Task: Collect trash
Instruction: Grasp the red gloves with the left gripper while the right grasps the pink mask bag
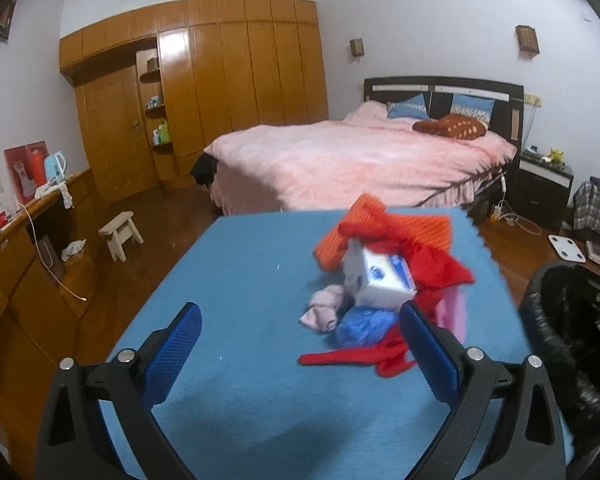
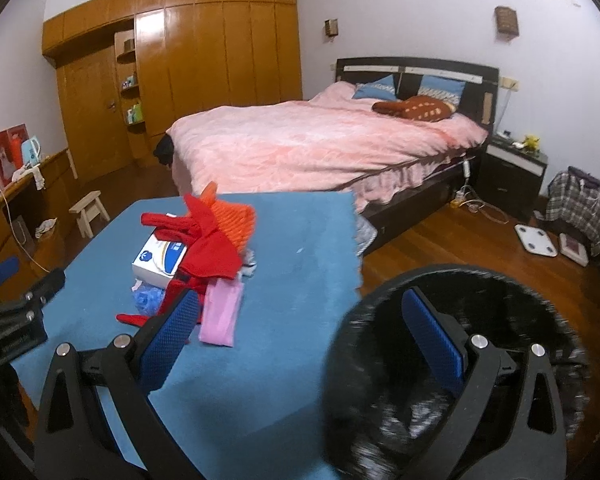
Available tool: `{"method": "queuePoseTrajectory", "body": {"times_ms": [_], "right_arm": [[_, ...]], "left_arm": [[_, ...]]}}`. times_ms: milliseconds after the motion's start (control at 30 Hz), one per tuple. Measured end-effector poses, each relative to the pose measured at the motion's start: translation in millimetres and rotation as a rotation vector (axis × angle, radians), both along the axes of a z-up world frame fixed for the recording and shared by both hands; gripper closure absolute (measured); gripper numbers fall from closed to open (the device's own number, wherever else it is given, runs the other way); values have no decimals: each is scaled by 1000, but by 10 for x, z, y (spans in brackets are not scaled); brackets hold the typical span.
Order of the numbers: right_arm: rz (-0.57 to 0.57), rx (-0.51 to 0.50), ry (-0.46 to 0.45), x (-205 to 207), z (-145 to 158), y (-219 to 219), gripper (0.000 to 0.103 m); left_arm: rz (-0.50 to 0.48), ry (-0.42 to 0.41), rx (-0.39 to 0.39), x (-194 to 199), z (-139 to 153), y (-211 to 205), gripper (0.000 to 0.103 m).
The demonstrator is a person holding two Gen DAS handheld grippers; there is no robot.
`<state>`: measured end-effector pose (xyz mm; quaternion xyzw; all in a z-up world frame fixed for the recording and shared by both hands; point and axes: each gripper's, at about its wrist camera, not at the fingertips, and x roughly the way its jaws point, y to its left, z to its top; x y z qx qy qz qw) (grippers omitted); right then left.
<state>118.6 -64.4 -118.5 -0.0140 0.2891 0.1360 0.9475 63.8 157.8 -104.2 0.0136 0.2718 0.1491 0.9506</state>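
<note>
Trash lies heaped on the blue-covered table (image 1: 240, 280), toward its far right part in the left wrist view and toward its far left in the right wrist view. Beyond the table stands a bed with a pink quilt (image 2: 320, 140), and a tall wooden wardrobe (image 1: 228, 68) fills the far wall to the left. Just off the table's right edge sits a bin lined with a black bag (image 2: 460, 292), its mouth open and blurred. Within the heap, an orange knitted cloth (image 1: 380, 228) lies farthest, with a red garment (image 2: 212, 248) draped over a white and blue box (image 1: 384, 280); red straps trail toward the near side. A pink flat packet (image 2: 220, 316) lies at the near right of the heap, a crumpled blue plastic bag (image 1: 364, 326) just left of it, and a small pale pink wad (image 1: 324, 308) left of that. The left gripper (image 1: 300, 344) hovers over the near table with its blue-padded fingers spread wide and empty. The right gripper (image 2: 300, 332) also stands spread and empty, its left finger over the table and its right finger over the bin's mouth.
</note>
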Motion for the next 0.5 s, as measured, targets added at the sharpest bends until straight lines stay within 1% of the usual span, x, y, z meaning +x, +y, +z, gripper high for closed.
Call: {"method": "queuePoseTrajectory", "body": {"times_ms": [100, 167, 200, 267, 333, 367, 400, 500], "right_arm": [[21, -20, 22, 139, -166, 163, 6], [28, -29, 43, 219, -267, 233, 8], [35, -32, 63, 274, -341, 287, 10], [43, -38, 76, 331, -424, 344, 10], [57, -57, 99, 401, -537, 438, 11], [65, -61, 110, 428, -584, 473, 14], [75, -65, 124, 464, -632, 517, 22], [95, -64, 161, 544, -737, 592, 26]], "left_arm": [[8, 18, -7, 110, -137, 92, 6], [13, 41, -12, 184, -228, 128, 7], [14, 49, -16, 216, -262, 152, 7], [17, 65, -25, 278, -334, 188, 10], [21, 74, -33, 313, -397, 238, 11], [24, 79, -39, 333, -424, 253, 12], [25, 81, -44, 354, -449, 269, 13], [21, 89, -57, 405, -513, 297, 14]]}}
